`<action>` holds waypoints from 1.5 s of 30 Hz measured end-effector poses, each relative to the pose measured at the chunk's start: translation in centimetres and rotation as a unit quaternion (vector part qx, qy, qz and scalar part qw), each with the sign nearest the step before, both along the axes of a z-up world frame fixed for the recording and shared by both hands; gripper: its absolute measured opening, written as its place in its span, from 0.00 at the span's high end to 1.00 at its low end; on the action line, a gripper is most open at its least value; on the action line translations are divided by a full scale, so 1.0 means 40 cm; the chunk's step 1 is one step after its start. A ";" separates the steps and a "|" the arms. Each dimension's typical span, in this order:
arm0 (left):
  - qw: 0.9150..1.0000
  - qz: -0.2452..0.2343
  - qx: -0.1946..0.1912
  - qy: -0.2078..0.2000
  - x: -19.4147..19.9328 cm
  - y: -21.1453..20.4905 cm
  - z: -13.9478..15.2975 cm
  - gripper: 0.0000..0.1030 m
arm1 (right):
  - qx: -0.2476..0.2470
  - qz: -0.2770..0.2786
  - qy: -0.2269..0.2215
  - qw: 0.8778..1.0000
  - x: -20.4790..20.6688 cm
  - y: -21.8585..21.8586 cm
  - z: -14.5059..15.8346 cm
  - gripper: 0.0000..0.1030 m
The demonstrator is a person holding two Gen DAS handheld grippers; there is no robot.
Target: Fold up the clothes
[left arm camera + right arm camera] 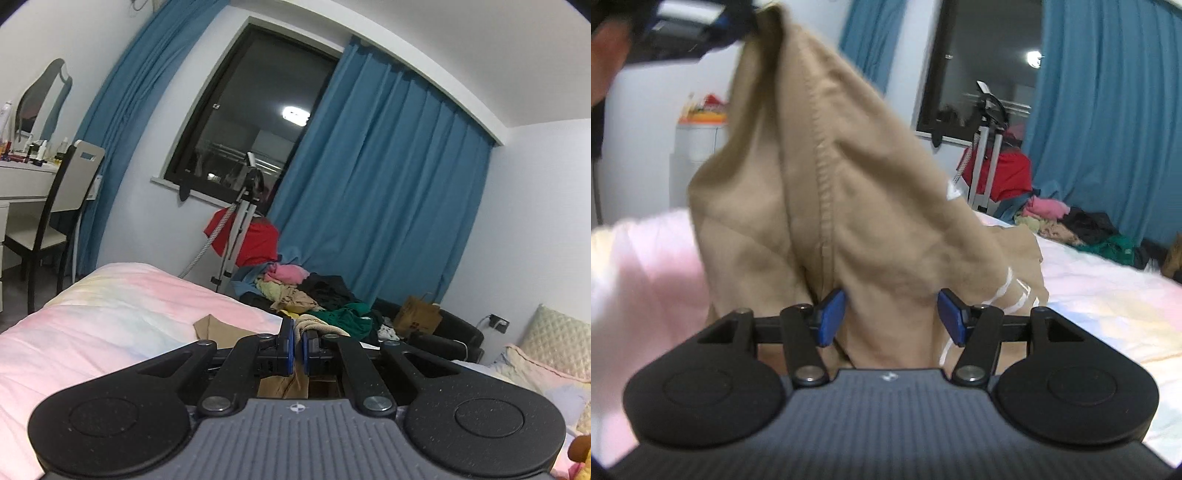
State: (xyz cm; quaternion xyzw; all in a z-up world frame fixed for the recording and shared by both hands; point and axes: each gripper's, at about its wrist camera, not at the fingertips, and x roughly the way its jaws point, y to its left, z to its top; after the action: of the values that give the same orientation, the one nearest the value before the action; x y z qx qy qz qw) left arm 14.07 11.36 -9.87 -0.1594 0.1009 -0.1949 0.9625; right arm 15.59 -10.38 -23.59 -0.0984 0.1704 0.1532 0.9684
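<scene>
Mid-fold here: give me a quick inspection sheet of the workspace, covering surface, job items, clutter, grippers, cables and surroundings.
Surface: bed with pink pastel cover.
Job's things: tan garment, lifted off the bed at one end, lower part draped on the cover.
Clutter: heap of clothes past the bed; paper bag; red cloth by a tripod.
Grippers: left gripper shut on the tan garment, holding it up; right gripper open, cloth between its jaws, pads not pressing.
Cables: braided hose by the tripod; wall plug.
Surroundings: blue curtains, dark window, dressing table, chair.
</scene>
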 end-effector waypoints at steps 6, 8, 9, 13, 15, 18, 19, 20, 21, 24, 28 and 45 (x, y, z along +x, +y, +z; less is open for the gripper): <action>1.000 -0.002 0.003 -0.013 -0.035 -0.020 0.003 0.96 | -0.081 0.014 0.055 0.995 0.029 0.035 -0.093 0.43; 1.000 0.002 0.004 -0.017 -0.050 -0.024 0.006 0.96 | -0.081 0.008 0.048 0.996 0.036 0.033 -0.088 0.43; 1.000 0.004 0.005 -0.019 -0.058 -0.026 0.007 0.96 | -0.081 0.006 0.044 0.996 0.040 0.033 -0.086 0.43; 1.000 0.008 0.012 -0.011 -0.053 -0.026 0.008 0.95 | -0.077 0.001 0.042 0.996 0.051 0.022 -0.086 0.72; 1.000 0.012 0.013 -0.002 -0.047 -0.023 0.004 0.95 | -0.072 -0.002 0.045 0.996 0.055 0.015 -0.081 0.90; 1.000 0.018 0.022 0.012 -0.042 -0.024 -0.008 0.95 | -0.056 -0.010 0.024 0.998 0.035 -0.007 -0.044 0.94; 0.999 0.019 0.025 0.017 -0.039 -0.021 -0.010 0.95 | -0.049 -0.014 0.017 0.999 0.020 -0.021 -0.026 0.94; 0.999 0.019 0.034 0.025 -0.037 -0.025 -0.014 0.95 | -0.033 -0.022 0.012 0.999 0.015 -0.042 -0.009 0.94; 0.998 0.020 0.043 0.033 -0.034 -0.028 -0.018 0.95 | -0.016 -0.031 0.008 0.999 0.011 -0.063 0.007 0.95; 0.995 0.013 0.077 0.054 -0.027 -0.048 -0.041 0.95 | 0.067 -0.081 0.015 0.994 -0.027 -0.165 0.061 0.97; 0.989 -0.022 0.111 0.097 0.019 -0.097 -0.091 0.95 | 0.159 -0.156 0.041 0.974 -0.047 -0.338 0.078 0.97; 0.986 -0.017 0.082 0.143 0.193 -0.142 -0.167 0.95 | 0.160 -0.043 0.107 0.980 -0.114 -0.097 0.008 0.27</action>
State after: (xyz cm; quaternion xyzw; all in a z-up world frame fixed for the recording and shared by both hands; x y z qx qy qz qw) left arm 21.77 5.67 -16.53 -0.1048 0.2560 -0.1779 0.9444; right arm 11.05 -14.27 -23.26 0.0824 0.2505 0.1463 0.9534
